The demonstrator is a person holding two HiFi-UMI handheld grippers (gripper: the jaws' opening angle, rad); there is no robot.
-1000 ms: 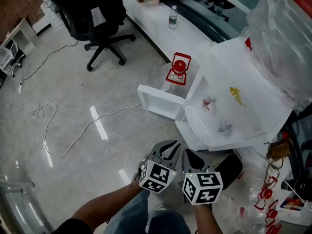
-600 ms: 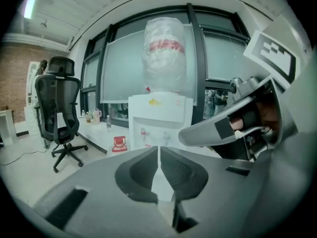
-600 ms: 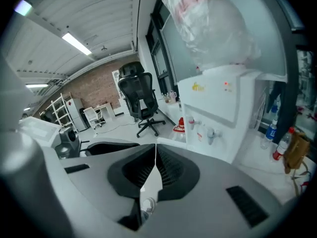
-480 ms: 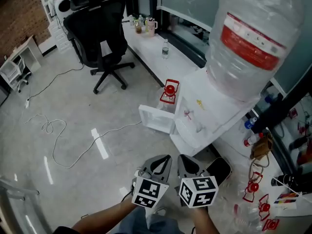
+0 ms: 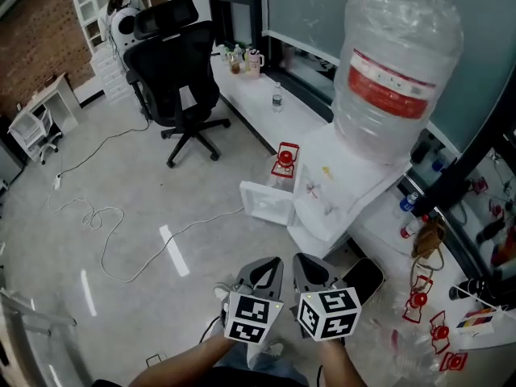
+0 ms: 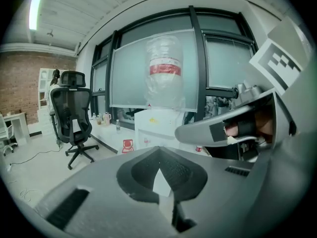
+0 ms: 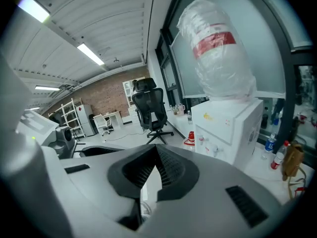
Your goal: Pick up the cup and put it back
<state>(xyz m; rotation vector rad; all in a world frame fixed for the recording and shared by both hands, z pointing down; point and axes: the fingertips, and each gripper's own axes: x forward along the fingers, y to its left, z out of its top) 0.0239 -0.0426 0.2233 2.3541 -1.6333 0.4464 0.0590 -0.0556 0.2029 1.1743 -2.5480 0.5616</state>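
Head view, left tool point(image 5: 274, 264) and right tool point(image 5: 301, 263) closed, empty

Grey left gripper point(image 5: 272, 263), black-white marker cube point(image 5: 253, 318)

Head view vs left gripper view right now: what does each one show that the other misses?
Head view only: the left tool seen from above with its marker cube, and the person's forearm. Left gripper view only: the ceiling light strip and that tool's jaws close up, together, nothing between. Both: black office chair, water dispenser with its big bottle, and the right tool.
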